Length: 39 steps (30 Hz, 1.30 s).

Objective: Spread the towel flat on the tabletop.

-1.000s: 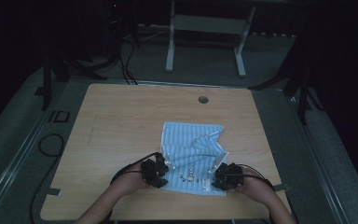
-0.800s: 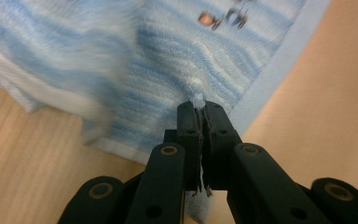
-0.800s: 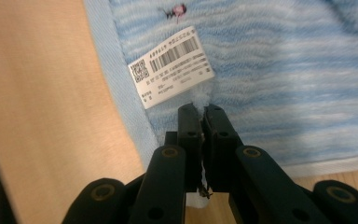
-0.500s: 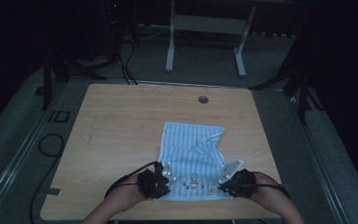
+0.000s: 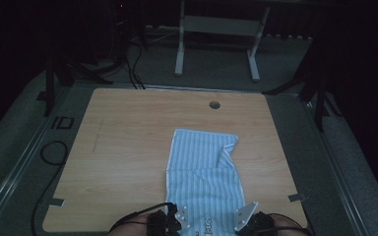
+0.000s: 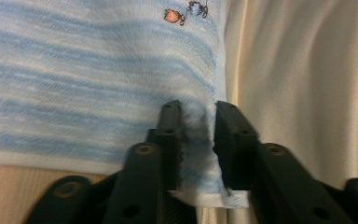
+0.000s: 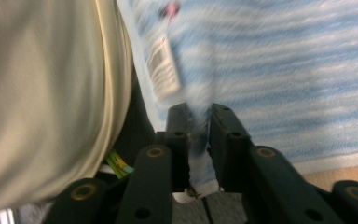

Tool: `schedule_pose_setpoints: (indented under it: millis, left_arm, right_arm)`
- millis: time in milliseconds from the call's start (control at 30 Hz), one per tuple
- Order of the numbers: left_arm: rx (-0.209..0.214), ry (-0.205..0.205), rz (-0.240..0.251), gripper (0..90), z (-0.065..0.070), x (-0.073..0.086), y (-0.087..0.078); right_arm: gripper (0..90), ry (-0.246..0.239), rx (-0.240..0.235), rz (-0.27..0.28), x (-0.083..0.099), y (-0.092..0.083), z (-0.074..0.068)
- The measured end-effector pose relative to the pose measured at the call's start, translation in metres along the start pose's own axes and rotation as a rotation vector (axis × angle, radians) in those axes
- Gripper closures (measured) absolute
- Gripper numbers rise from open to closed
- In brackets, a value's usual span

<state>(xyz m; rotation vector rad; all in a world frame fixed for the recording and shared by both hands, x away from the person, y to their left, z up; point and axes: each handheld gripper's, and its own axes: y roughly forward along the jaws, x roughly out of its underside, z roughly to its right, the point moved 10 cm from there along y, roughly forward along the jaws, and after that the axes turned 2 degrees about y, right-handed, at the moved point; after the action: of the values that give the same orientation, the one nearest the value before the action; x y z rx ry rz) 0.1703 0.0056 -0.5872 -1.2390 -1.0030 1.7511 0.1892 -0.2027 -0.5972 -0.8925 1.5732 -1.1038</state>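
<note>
Towel [image 5: 204,167] near table [image 5: 128,147] edge; left gripper [image 6: 196,140], right gripper [image 7: 199,140] jaws easing, cloth still pinched.

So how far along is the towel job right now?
Done: most of the striped towel lies stretched toward the person on the table. In hand: the left hand-held gripper and right hand-held gripper each have a near corner between their jaws. Left: the far right corner is rumpled, and nothing is folded.

Left hand-held gripper [image 5: 173,220] and right hand-held gripper [image 5: 246,220] side by side, jaws just eased, cloth between.
</note>
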Motion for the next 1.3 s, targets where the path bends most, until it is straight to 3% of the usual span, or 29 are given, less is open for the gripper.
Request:
schedule_pose_setpoints:
  millis: [133, 233, 333, 433, 567, 633, 800, 933, 967, 1267, 1300]
  left_arm:
    - [-0.071, -0.005, 0.037, 60.3, -0.017, -0.006, -0.014]
    - [-0.141, -0.024, 0.062, 59.6, -0.044, -0.013, -0.023]
    - [-0.161, -0.060, 0.080, 62.9, -0.067, -0.019, -0.020]
    - [-0.150, -0.092, 0.054, 64.8, -0.088, -0.020, -0.003]
    - [-0.158, -0.119, 0.007, 64.7, -0.105, -0.017, 0.012]
    - [-0.154, -0.134, 0.028, 64.9, -0.110, -0.019, 0.012]
    - [-0.184, -0.161, 0.038, 64.9, -0.127, -0.021, 0.009]
    - [-0.177, -0.176, 0.048, 64.6, -0.137, -0.024, 0.008]
    - [-0.178, -0.195, 0.053, 64.6, -0.147, -0.026, 0.006]
    - [-0.198, -0.219, 0.046, 63.7, -0.176, -0.036, 0.003]
    - [-0.206, -0.224, 0.046, 63.7, -0.181, -0.037, 0.002]
  right_arm:
    - [63.2, 0.057, 0.098, 0.084, -0.010, -0.020, 0.028]
    - [69.9, 0.105, 0.172, 0.125, -0.020, -0.033, 0.060]
    - [75.8, 0.126, 0.181, 0.130, -0.029, -0.029, 0.081]
    - [77.1, 0.135, 0.184, 0.103, -0.033, -0.014, 0.098]
    - [75.4, 0.155, 0.181, 0.055, -0.032, 0.009, 0.116]
    - [74.2, 0.162, 0.188, 0.034, -0.030, 0.015, 0.122]
    - [73.6, 0.180, 0.187, 0.061, -0.034, 0.015, 0.137]
    - [73.6, 0.190, 0.192, 0.062, -0.037, 0.014, 0.149]
    - [73.2, 0.199, 0.200, 0.060, -0.040, 0.014, 0.161]
    - [72.4, 0.235, 0.214, 0.064, -0.050, 0.013, 0.195]
    - [71.5, 0.241, 0.230, 0.057, -0.052, 0.012, 0.206]
